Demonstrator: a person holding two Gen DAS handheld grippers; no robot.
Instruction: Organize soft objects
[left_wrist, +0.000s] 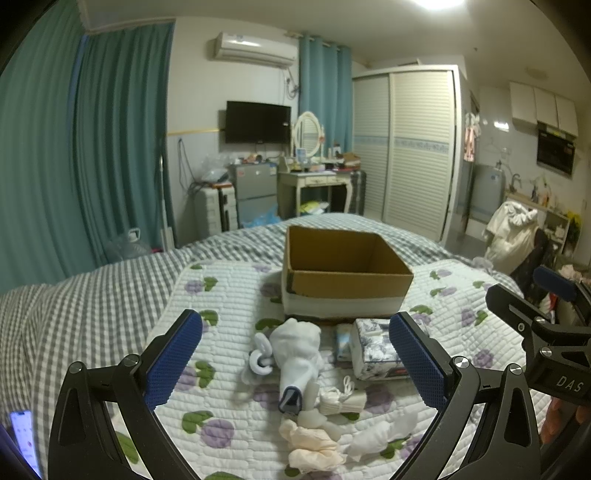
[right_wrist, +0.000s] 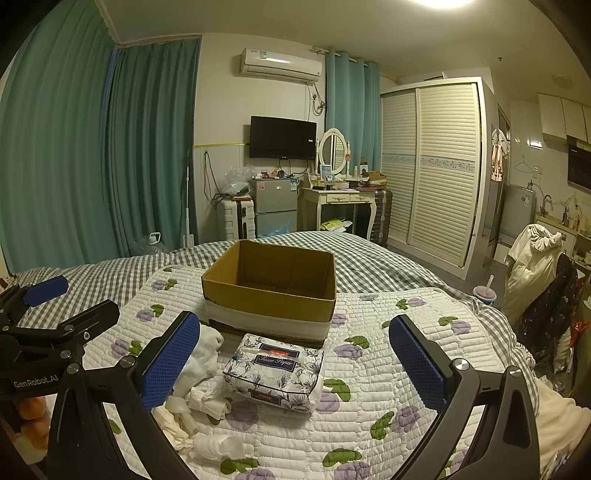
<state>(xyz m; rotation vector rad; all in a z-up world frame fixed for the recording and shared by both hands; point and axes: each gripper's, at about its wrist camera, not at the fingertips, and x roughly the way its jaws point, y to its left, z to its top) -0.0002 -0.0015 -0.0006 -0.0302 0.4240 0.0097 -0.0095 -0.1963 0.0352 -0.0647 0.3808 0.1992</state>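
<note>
An open cardboard box (left_wrist: 343, 273) (right_wrist: 269, 284) stands empty on the floral quilt (left_wrist: 221, 435) (right_wrist: 388, 387). In front of it lie a floral tissue pack (left_wrist: 373, 350) (right_wrist: 275, 371), a white rolled cloth (left_wrist: 297, 352) (right_wrist: 201, 354), a white ring toy (left_wrist: 260, 356), a tied cream bundle (left_wrist: 341, 398) (right_wrist: 207, 402), a peach cloth (left_wrist: 314, 446) and a white sock (left_wrist: 380, 434) (right_wrist: 216, 445). My left gripper (left_wrist: 295, 362) is open above the pile. My right gripper (right_wrist: 295, 365) is open, with the tissue pack between its jaws' line of sight.
A grey checked bedspread (left_wrist: 74, 314) lies under the quilt. A phone (left_wrist: 24, 439) lies at the left edge. Beyond the bed stand a fridge (right_wrist: 275, 206), a dressing table (right_wrist: 343, 199), a wardrobe (right_wrist: 432, 166) and a chair with clothes (right_wrist: 535, 266). A cup (right_wrist: 485, 293) stands beside the bed.
</note>
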